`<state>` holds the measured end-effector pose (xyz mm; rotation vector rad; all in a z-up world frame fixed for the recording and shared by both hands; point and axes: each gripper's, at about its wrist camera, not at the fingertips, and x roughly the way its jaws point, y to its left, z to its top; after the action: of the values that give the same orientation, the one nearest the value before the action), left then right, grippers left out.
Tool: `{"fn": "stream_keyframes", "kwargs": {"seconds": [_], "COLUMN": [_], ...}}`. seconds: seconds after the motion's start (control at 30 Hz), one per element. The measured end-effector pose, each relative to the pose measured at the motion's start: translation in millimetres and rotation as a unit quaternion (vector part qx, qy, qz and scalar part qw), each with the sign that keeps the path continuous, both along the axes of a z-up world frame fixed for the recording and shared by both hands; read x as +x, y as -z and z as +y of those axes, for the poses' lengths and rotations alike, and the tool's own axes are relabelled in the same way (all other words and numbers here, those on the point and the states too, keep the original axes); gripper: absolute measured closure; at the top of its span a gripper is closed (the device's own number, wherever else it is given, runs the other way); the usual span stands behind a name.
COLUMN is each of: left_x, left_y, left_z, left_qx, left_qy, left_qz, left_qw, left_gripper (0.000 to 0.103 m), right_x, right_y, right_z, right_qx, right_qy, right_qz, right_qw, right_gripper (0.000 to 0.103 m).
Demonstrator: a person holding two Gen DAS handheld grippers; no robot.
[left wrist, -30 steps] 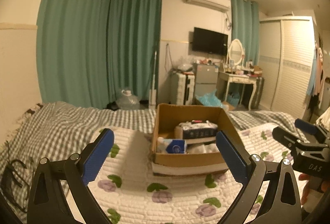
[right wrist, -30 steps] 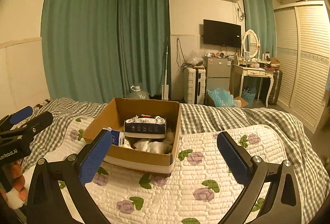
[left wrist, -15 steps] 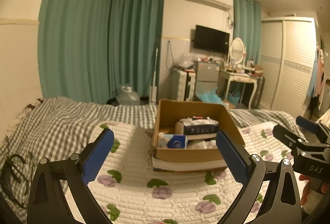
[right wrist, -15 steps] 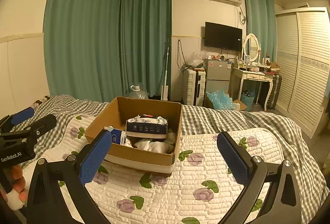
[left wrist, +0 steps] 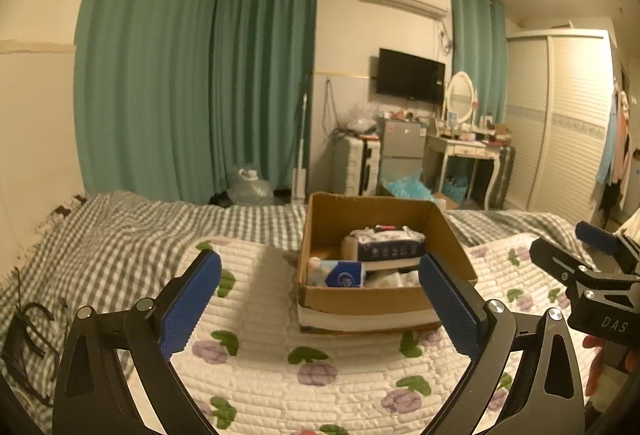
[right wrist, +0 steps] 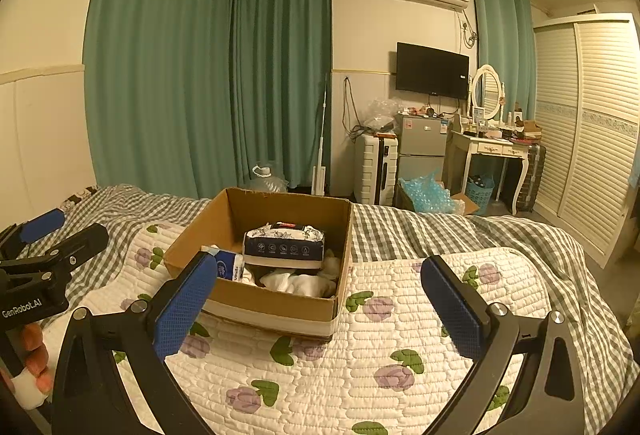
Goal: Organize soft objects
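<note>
An open cardboard box (left wrist: 362,301) (right wrist: 276,305) sits on the flowered quilt (left wrist: 304,363) (right wrist: 400,335) on the bed. Inside lie a dark blue tissue pack (left wrist: 386,245) (right wrist: 284,245), a blue-and-white pack (left wrist: 340,273) (right wrist: 231,267) and white soft cloth (right wrist: 298,281). My left gripper (left wrist: 320,299) is open and empty, held above the quilt in front of the box. My right gripper (right wrist: 320,305) is open and empty, in front of the box's right corner. Each gripper shows at the edge of the other's view (left wrist: 596,275) (right wrist: 44,259).
A grey checked blanket (left wrist: 132,231) covers the bed beyond the quilt. Black cables (left wrist: 28,335) lie at the bed's left edge. Beyond the bed stand green curtains (right wrist: 208,75), a white suitcase (right wrist: 376,169), a small fridge (right wrist: 422,151), a dressing table (right wrist: 492,151) and a slatted wardrobe (right wrist: 592,123).
Both grippers have risen and tilted up slightly, so the box sits lower in both views. Both stay open and empty. Nothing in the box has moved.
</note>
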<state>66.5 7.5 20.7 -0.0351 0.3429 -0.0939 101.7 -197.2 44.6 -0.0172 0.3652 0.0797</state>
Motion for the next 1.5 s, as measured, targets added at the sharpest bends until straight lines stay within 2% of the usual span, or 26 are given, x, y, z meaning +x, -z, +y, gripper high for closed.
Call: {"fn": "stream_keyframes", "kwargs": {"seconds": [0.77,1.5], "left_x": [-2.6,0.0], "left_y": [0.4,3.1], "left_z": [-4.4,2.4], "left_qx": [0.017,0.016], "left_qy": [-0.010,-0.028], "left_qz": [-0.004,-0.003], "left_qw": [0.9998,0.9995], "left_gripper": [0.002,0.002], "right_x": [-2.3,-1.8], "right_y": [2.4,2.6], "right_z": [1.4,5.2], "right_qx": [-0.002,-0.006], "right_qy": [0.003,0.002], "right_qz": [-0.001,0.000], "right_qw": [1.000,1.000], "right_gripper": [0.001,0.001]}}
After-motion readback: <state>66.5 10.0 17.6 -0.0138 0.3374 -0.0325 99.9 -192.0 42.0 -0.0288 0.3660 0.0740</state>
